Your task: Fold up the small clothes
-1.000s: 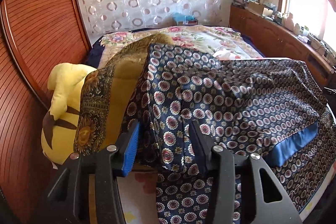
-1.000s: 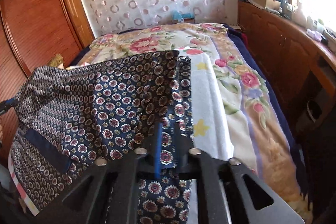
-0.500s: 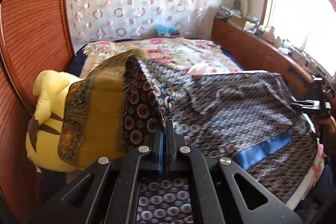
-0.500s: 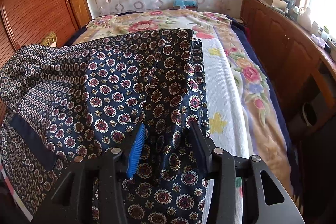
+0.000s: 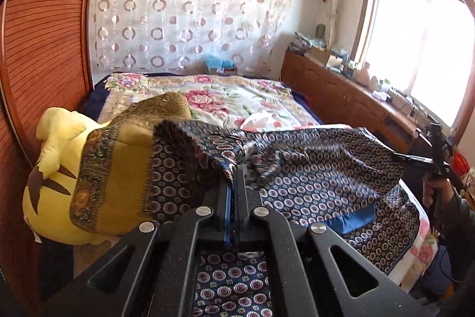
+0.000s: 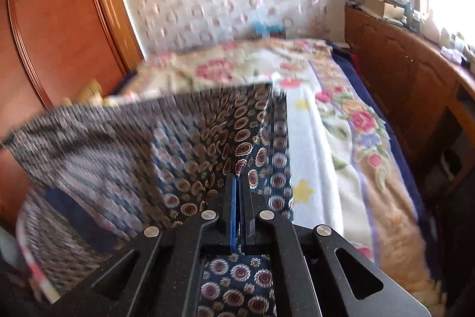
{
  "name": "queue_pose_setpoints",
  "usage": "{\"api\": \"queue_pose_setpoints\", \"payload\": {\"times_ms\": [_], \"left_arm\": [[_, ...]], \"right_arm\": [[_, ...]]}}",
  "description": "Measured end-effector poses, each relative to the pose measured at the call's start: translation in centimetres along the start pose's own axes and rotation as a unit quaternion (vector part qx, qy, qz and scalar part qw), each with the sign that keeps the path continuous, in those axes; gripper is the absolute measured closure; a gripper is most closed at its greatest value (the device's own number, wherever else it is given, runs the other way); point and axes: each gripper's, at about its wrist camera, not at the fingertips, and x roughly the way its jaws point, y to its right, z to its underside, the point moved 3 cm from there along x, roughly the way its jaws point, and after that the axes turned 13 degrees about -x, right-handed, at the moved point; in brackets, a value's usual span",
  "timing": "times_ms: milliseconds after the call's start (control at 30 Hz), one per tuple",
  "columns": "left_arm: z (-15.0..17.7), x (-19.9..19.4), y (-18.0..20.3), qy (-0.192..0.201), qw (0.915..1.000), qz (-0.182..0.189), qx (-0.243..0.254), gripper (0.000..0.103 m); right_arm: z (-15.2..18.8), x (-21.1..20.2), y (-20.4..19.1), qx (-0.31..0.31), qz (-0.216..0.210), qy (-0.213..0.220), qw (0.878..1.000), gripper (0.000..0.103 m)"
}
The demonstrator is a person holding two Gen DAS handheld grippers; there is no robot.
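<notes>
Both of my hand-held grippers are pinching the patterned cloth above the bed.

My left hand-held gripper [image 5: 234, 177] has its jaws pressed together on an edge of the navy patterned garment [image 5: 311, 168], which spans in the air toward my right hand-held gripper [image 6: 238, 183], likewise clamped on the fabric. More of the same cloth, with a plain blue band [image 5: 353, 217], lies spread below on the bed [image 5: 237, 97] with its floral quilt. Just left of the garment, a gold scarf [image 5: 118, 168] drapes over a yellow plush toy [image 5: 50, 168] beside the wooden wardrobe [image 5: 44, 49]. The right wrist view is motion-blurred, so I can't make out fine folds there.
</notes>
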Motion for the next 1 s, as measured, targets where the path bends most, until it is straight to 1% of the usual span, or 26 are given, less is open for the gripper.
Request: {"api": "queue_pose_setpoints", "payload": {"times_ms": [100,167,267,467,633,700,800,833,933,1000], "left_arm": [[0.5,-0.4,-1.4,0.001,0.9999,-0.006,-0.014,0.101],[1.4,-0.2,-2.6,-0.006,0.9996,-0.013,-0.025,0.101],[3.8,-0.1,-4.4,-0.023,0.9985,-0.022,-0.043,0.101],[8.8,-0.5,-7.2,-0.053,0.9952,-0.039,-0.073,0.101],[10.6,-2.2,-8.0,-0.054,0.9936,-0.043,-0.089,0.101],[11.1,-2.5,-7.6,-0.054,0.9936,-0.044,-0.089,0.101],[11.7,-2.5,-7.2,-0.060,0.9938,-0.055,-0.075,0.101],[11.8,-2.3,-7.0,-0.063,0.9937,-0.056,-0.073,0.101],[11.5,-2.3,-7.3,-0.067,0.9932,-0.063,-0.072,0.101],[11.4,-2.4,-7.5,-0.064,0.9931,-0.072,-0.068,0.101]], "right_arm": [[-0.2,-3.0,1.1,0.017,-0.010,0.030,0.999,0.102],[0.3,-4.2,1.7,0.020,-0.010,0.038,0.999,0.102],[1.6,-5.3,2.1,0.020,-0.014,0.031,0.999,0.102],[6.1,-6.9,2.3,0.014,-0.017,0.001,1.000,0.102],[8.9,-7.6,3.3,0.026,-0.008,-0.015,1.000,0.102],[8.9,-7.3,2.9,0.024,-0.004,-0.021,0.999,0.102],[9.1,-6.8,2.0,0.013,0.002,-0.032,0.999,0.102],[8.3,-6.3,1.6,0.009,0.002,-0.034,0.999,0.102],[7.4,-6.6,1.1,0.004,0.011,-0.029,1.000,0.102],[7.3,-7.4,0.8,0.003,0.016,-0.025,1.000,0.098]]}}
